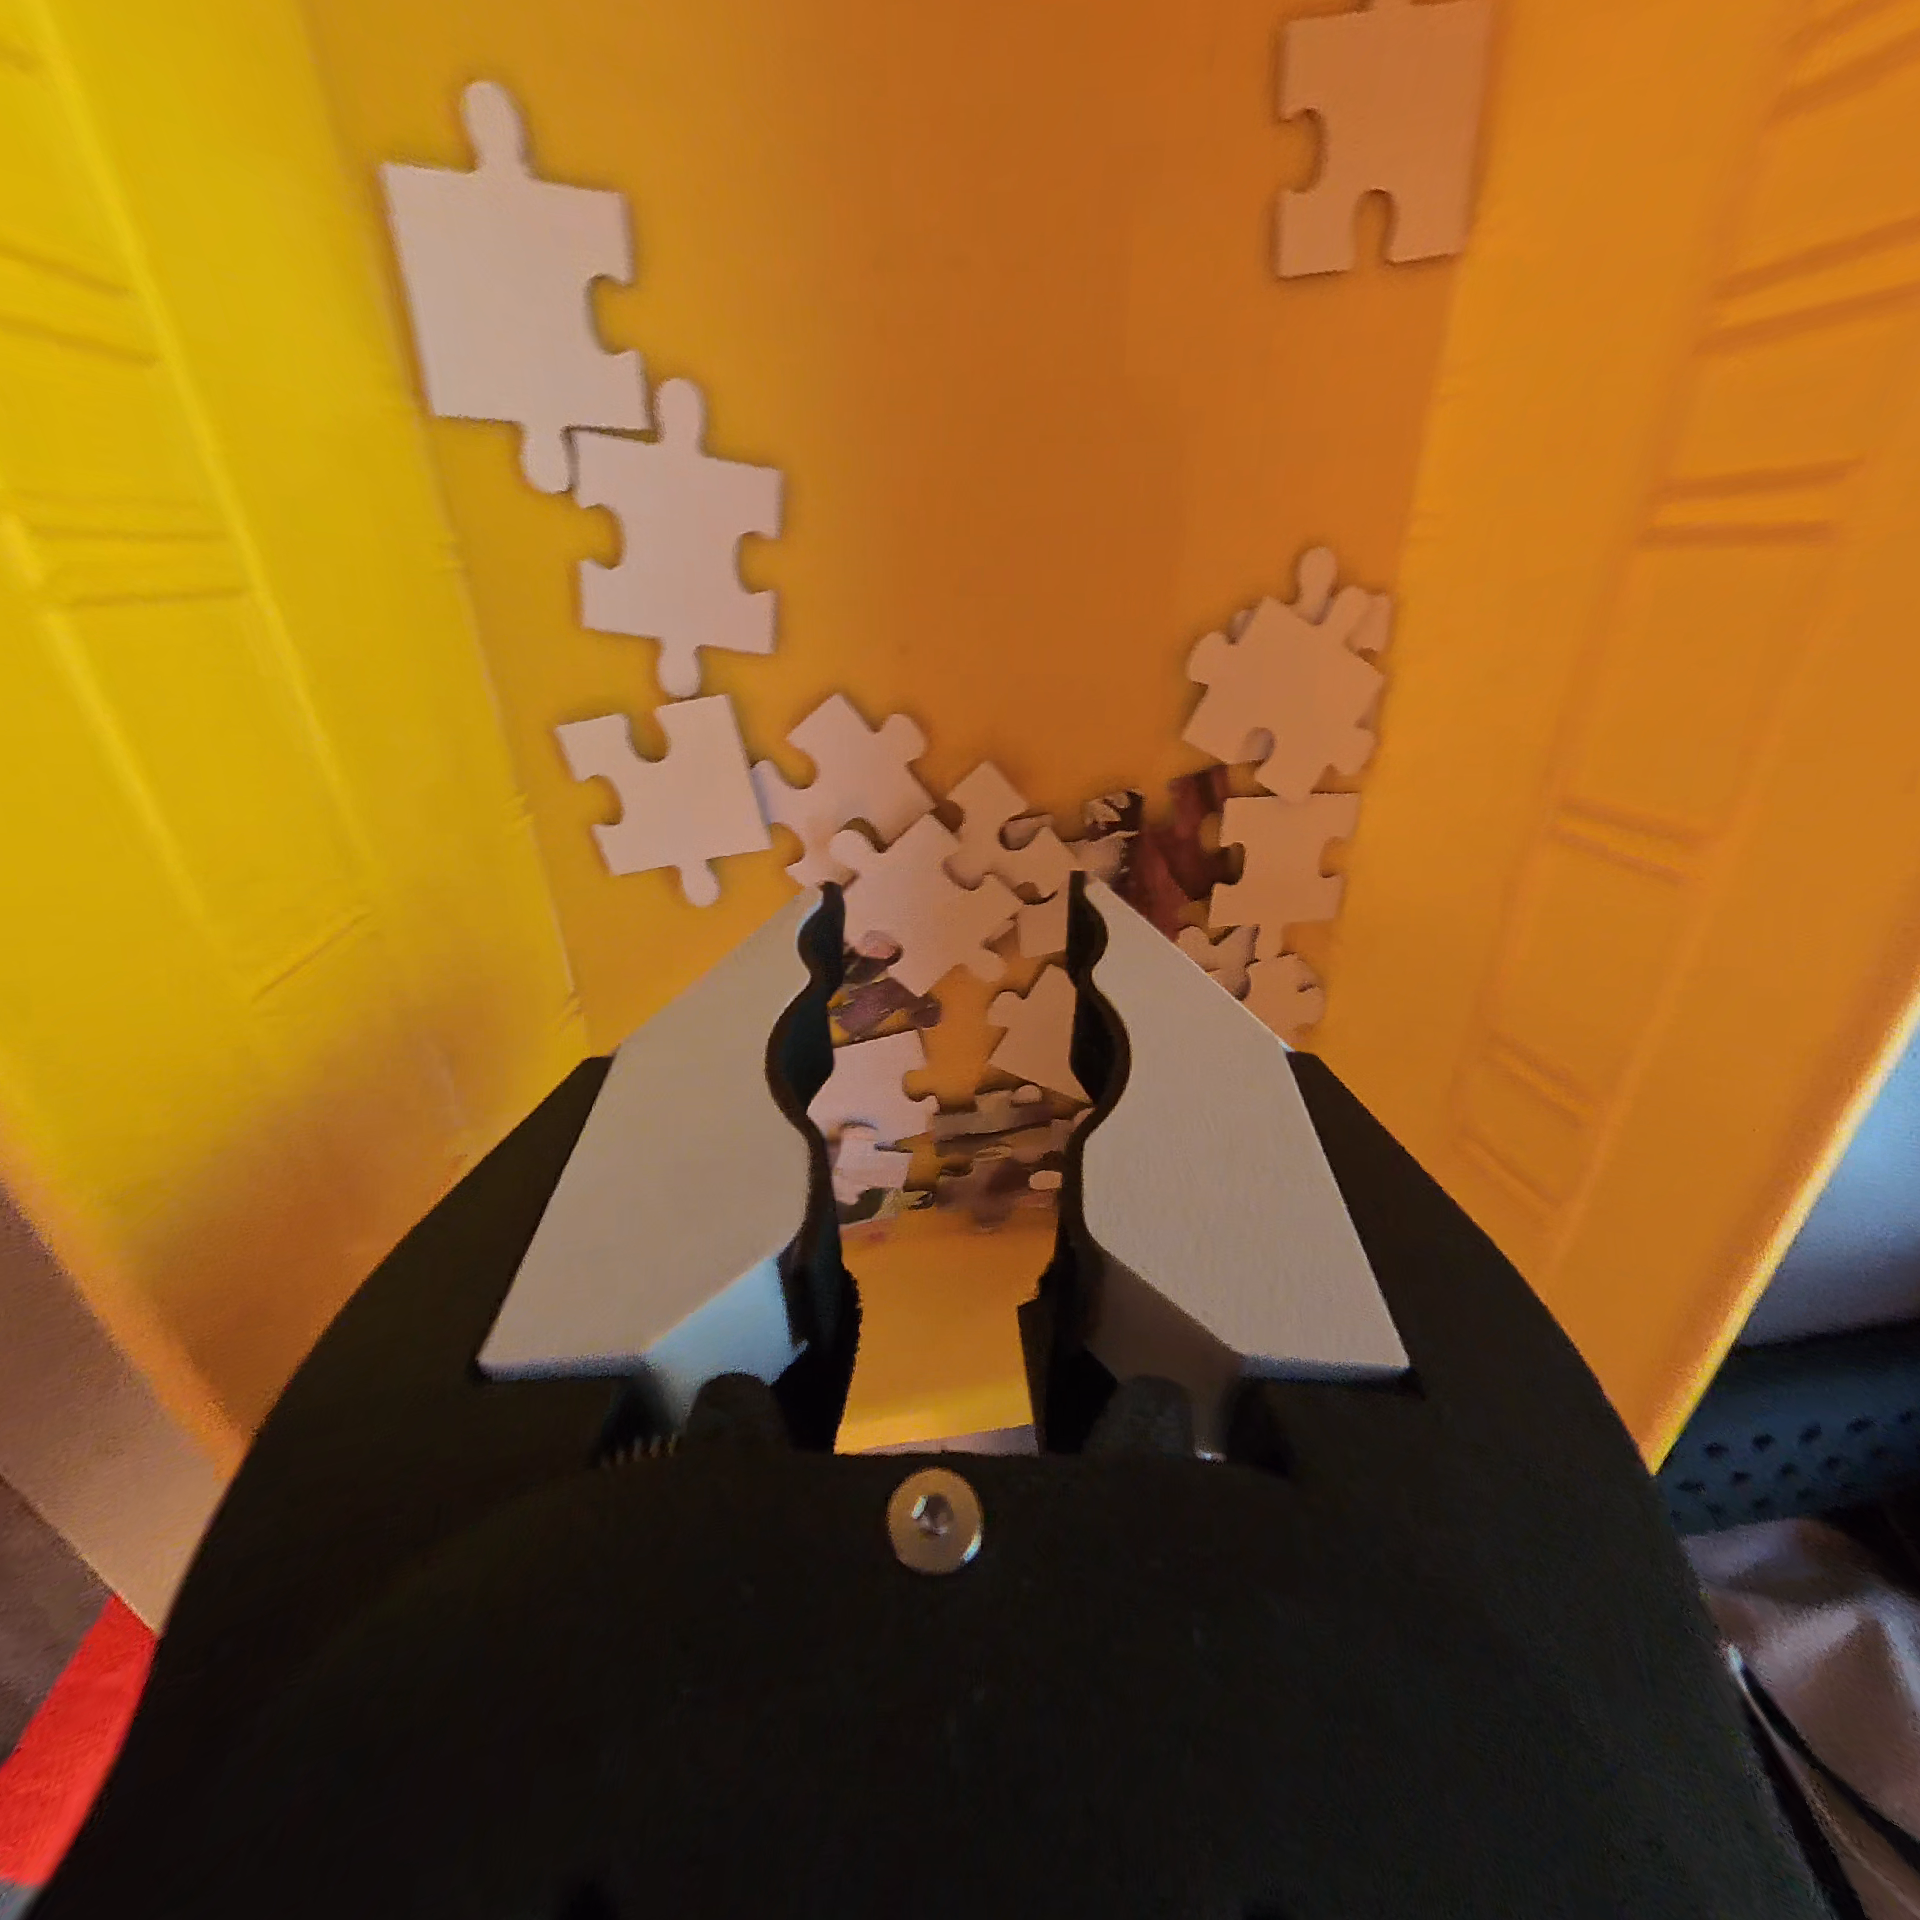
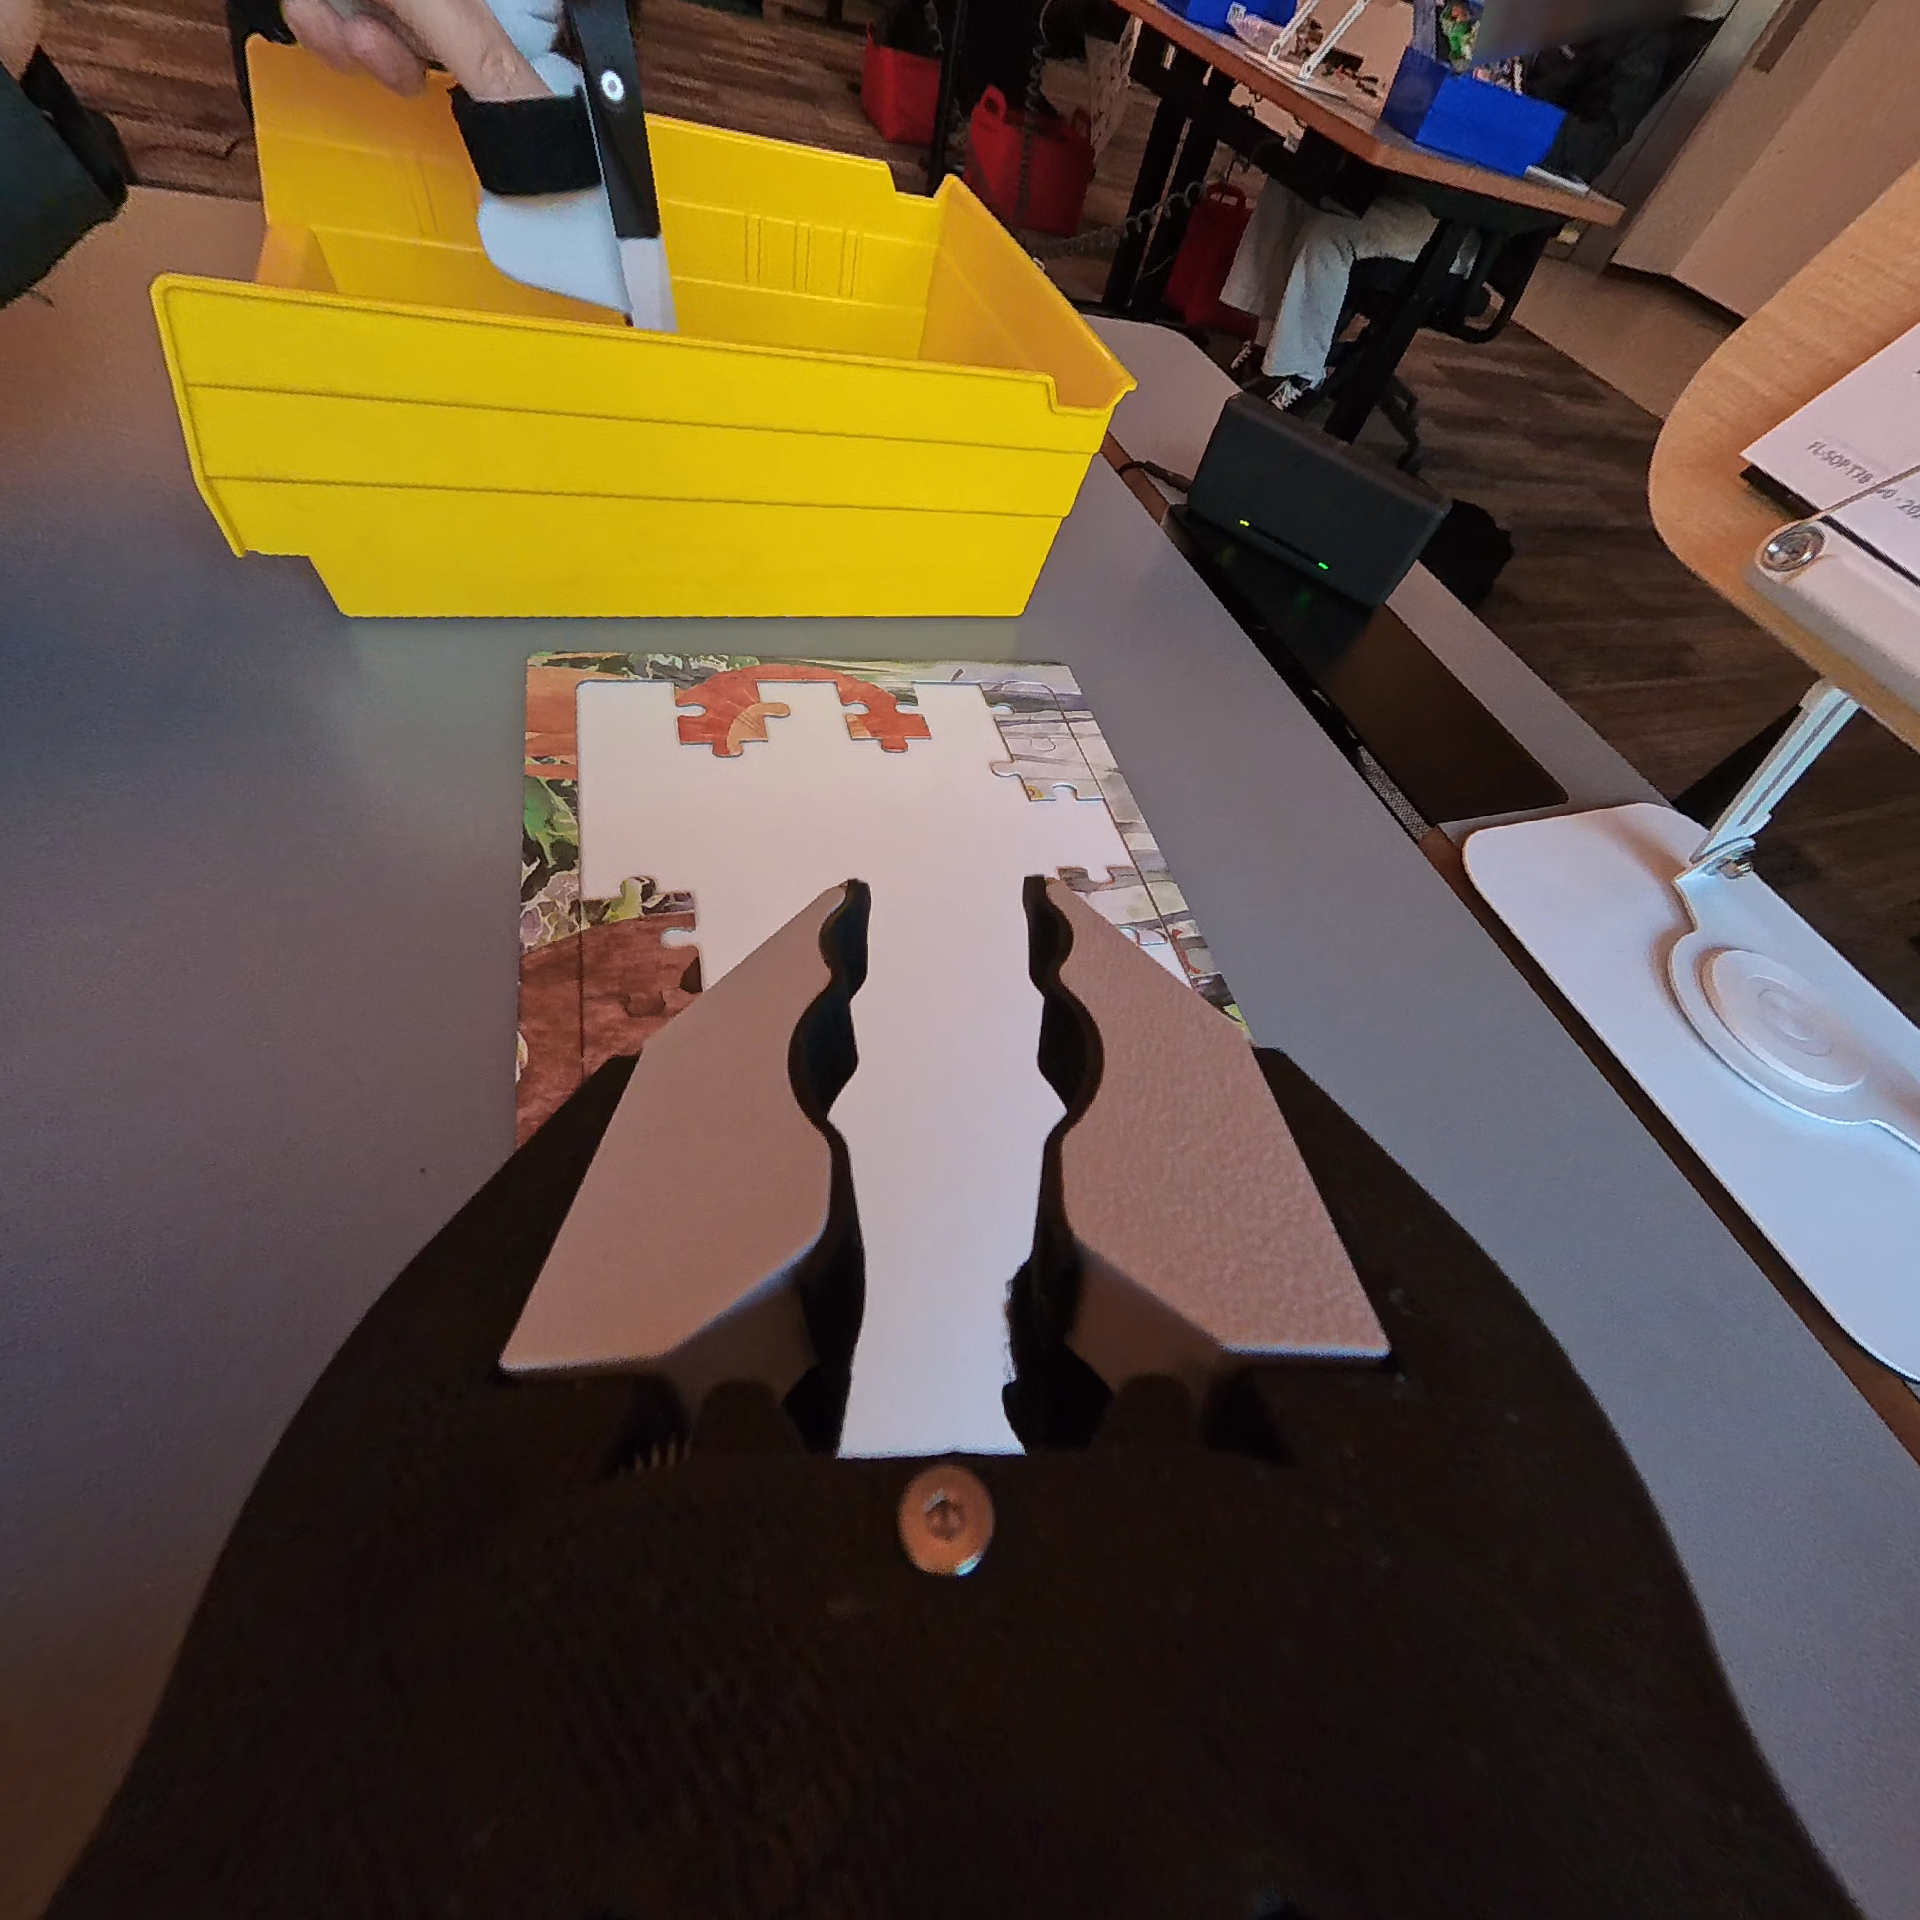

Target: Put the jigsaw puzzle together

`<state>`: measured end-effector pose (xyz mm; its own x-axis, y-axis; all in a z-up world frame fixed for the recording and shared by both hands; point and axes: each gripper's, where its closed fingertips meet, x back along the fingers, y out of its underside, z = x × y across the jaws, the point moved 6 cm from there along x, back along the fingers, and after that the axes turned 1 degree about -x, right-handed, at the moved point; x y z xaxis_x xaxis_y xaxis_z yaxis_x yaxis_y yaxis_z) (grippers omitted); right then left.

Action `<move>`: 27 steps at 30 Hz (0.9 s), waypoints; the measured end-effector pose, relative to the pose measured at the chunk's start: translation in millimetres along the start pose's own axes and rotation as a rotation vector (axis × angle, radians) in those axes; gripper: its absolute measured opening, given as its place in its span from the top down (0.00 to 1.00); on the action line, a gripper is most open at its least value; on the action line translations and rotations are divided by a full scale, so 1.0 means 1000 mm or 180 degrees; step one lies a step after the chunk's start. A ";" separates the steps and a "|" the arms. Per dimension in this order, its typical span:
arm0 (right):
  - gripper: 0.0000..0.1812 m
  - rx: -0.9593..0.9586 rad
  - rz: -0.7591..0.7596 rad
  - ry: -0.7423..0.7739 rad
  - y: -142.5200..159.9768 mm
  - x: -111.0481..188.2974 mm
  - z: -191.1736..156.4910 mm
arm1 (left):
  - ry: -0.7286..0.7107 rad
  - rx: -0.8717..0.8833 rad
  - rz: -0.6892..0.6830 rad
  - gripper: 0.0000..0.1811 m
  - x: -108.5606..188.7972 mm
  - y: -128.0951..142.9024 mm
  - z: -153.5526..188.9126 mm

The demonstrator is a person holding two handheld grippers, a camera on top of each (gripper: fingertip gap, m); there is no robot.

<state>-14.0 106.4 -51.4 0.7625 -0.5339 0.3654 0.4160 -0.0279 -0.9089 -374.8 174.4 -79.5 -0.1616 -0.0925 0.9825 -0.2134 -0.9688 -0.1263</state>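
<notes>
My left gripper (image 1: 951, 904) hangs spread and empty inside the yellow bin (image 2: 644, 457), over the heap of loose puzzle pieces (image 1: 935, 894) — most lie blank side up. My right gripper (image 2: 945, 888) waits parted, holding nothing, above the puzzle board (image 2: 790, 821). Fetching step: next I must pinch a single piece cleanly.

The plastic bin (image 2: 644, 457) is yellow; most loose cardboard puzzle pieces (image 1: 681, 551) lie white side up, a few perhaps purple-brown printed; the puzzle board (image 2: 800, 821) is white-centred on a grey tabletop (image 2: 239, 831).
</notes>
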 end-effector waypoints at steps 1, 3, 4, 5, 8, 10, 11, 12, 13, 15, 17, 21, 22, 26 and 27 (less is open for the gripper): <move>0.83 0.0001 -0.0003 0.0006 0.000 0.000 0.000 | -0.0030 0.0066 0.0019 0.76 0.002 0.001 -0.004; 0.83 -0.0001 -0.0001 0.0014 0.000 0.001 0.001 | -0.0049 0.0194 0.0048 0.72 0.004 0.002 -0.010; 0.83 -0.0005 0.0000 0.0015 0.000 0.001 0.001 | -0.0026 0.0256 0.0023 0.70 0.003 0.004 -0.011; 0.83 -0.0008 -0.0002 0.0018 0.001 0.002 0.002 | 0.0004 0.0300 -0.0019 0.68 0.002 0.006 -0.012; 0.83 -0.0010 -0.0013 0.0019 0.001 0.002 0.002 | 0.0050 0.0333 -0.0105 0.67 -0.005 0.007 -0.013; 0.83 -0.0006 -0.0021 0.0018 0.002 0.002 0.002 | 0.0033 0.0347 -0.0034 0.69 -0.005 0.003 -0.014; 0.83 -0.0003 -0.0026 0.0017 0.002 0.002 0.001 | 0.0050 0.0362 0.0043 0.71 -0.003 0.000 -0.014; 0.83 0.0000 -0.0029 0.0019 0.002 0.002 0.002 | 0.0063 0.0378 0.0120 0.73 -0.002 -0.002 -0.015; 0.83 0.0001 -0.0030 0.0023 0.002 0.002 0.002 | 0.0065 0.0394 0.0192 0.75 0.000 -0.005 -0.016; 0.83 -0.0002 -0.0027 0.0025 0.002 0.002 0.002 | 0.0089 0.0430 0.0346 0.76 0.005 -0.009 -0.019; 0.83 -0.0004 -0.0031 0.0030 0.002 0.002 0.002 | 0.0144 0.0462 0.0585 0.76 0.012 -0.015 -0.020; 0.83 -0.0005 -0.0035 0.0039 0.003 0.002 0.003 | 0.0290 0.0384 0.1016 0.82 0.029 -0.027 -0.013; 0.83 -0.0002 -0.0035 0.0042 0.003 0.002 0.003 | 0.0326 0.0343 0.1040 0.83 0.030 -0.027 -0.010; 0.83 -0.0009 -0.0026 0.0037 0.003 0.003 0.003 | 0.0440 0.0218 0.1066 0.83 0.033 -0.029 -0.002; 0.83 -0.0009 -0.0028 0.0041 0.003 0.003 0.004 | 0.0451 0.0199 0.1066 0.83 0.033 -0.028 -0.001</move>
<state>-8.7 107.8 -52.8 0.7525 -0.5444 0.3707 0.4213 -0.0349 -0.9063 -375.6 198.9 -43.4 -0.3454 -0.3783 0.8588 -0.0676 -0.9028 -0.4248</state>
